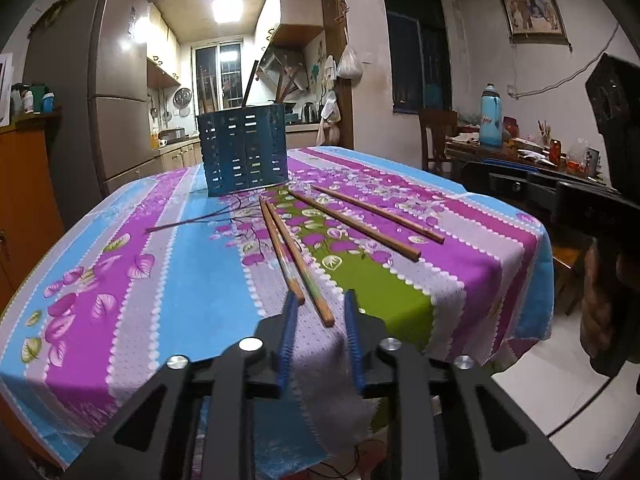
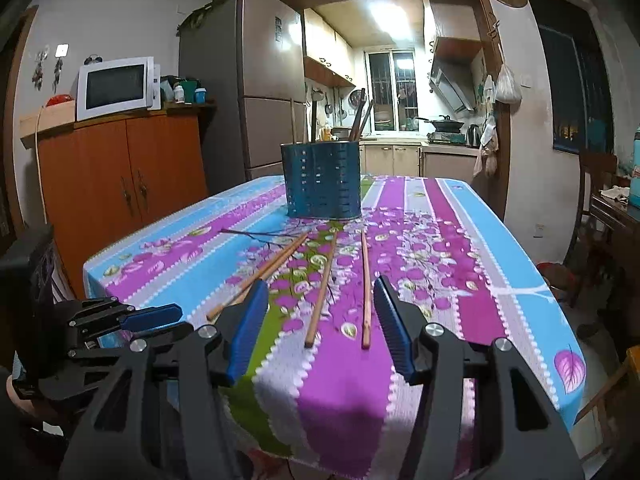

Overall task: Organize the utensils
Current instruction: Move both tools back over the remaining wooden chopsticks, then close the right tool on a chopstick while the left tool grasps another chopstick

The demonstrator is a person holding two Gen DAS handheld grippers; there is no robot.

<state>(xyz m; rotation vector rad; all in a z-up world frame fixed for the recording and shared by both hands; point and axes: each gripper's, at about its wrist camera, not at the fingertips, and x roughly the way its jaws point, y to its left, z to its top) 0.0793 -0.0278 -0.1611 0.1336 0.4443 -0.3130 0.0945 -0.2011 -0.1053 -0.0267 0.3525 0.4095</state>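
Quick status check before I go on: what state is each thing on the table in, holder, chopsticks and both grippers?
Blue perforated metal utensil holder: upright, already holding several utensils.
Left pair of wooden chopsticks: lying flat, side by side, not gripped.
Right pair of wooden chopsticks: lying flat, apart, not gripped.
Left gripper: jaws narrowly apart, astride the left pair's near ends.
Right gripper: open, empty.

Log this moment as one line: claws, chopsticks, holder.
left claw: open, empty | right claw: open, empty | chopsticks: four loose on tablecloth | holder: upright, some inside
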